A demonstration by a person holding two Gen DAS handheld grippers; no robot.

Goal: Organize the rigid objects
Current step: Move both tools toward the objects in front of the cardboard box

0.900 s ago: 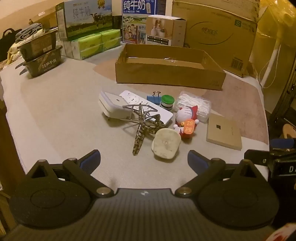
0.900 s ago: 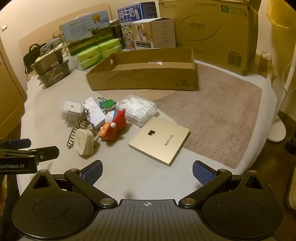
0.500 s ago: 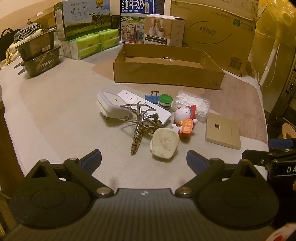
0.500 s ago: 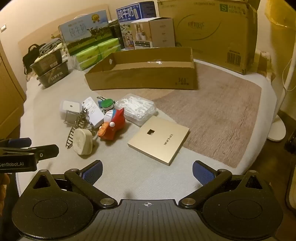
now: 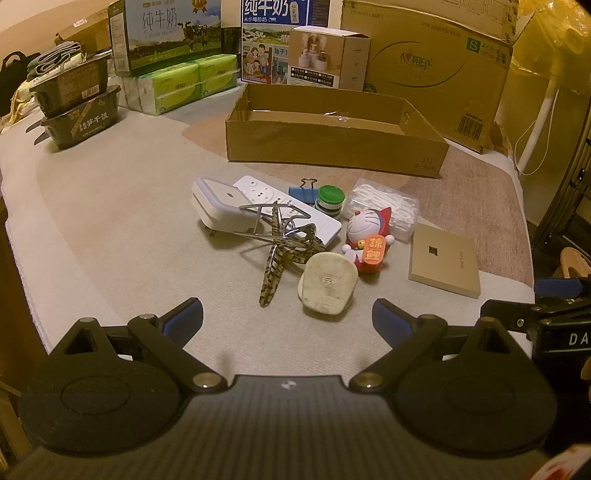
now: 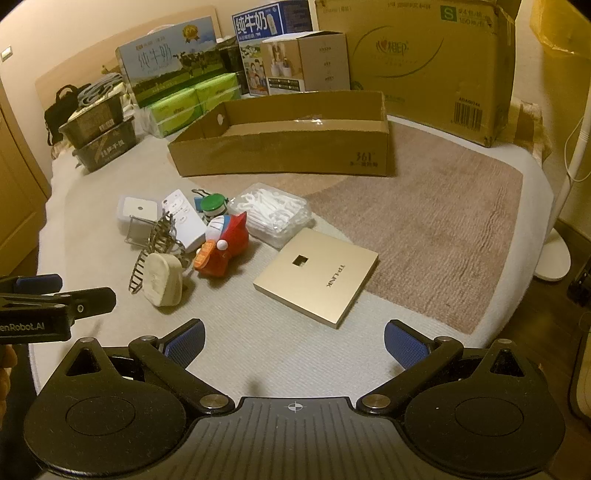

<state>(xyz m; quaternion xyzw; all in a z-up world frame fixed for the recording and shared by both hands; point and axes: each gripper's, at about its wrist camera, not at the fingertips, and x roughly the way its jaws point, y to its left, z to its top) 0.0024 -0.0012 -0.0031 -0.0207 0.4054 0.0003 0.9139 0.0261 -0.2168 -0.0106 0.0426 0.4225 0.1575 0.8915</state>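
Observation:
A heap of small items lies on the grey cover: a white plug adapter (image 5: pixel 328 283), a metal wire rack (image 5: pixel 280 242), a white remote (image 5: pixel 286 206), a white charger box (image 5: pixel 218 205), a blue binder clip (image 5: pixel 303 192), a green-capped jar (image 5: pixel 330 199), a red cat figurine (image 5: pixel 371 240), a clear box of floss picks (image 6: pixel 273 214) and a gold flat box (image 6: pixel 317 275). Behind them stands an open shallow cardboard box (image 5: pixel 332 142). My left gripper (image 5: pixel 287 321) is open and empty, just short of the adapter. My right gripper (image 6: pixel 294 341) hovers open near the gold box.
Milk cartons (image 5: pixel 170 35), green tissue packs (image 5: pixel 188 83), black trays (image 5: pixel 75 110) and a large carton (image 5: pixel 428 70) line the far side. A fan stand (image 6: pixel 554 254) rises at the right edge. The other gripper (image 6: pixel 55 302) shows at the left of the right wrist view.
Both views have shifted only slightly; the objects sit a touch lower and nearer in frame. Both grippers stay open and nothing on the cover has moved.

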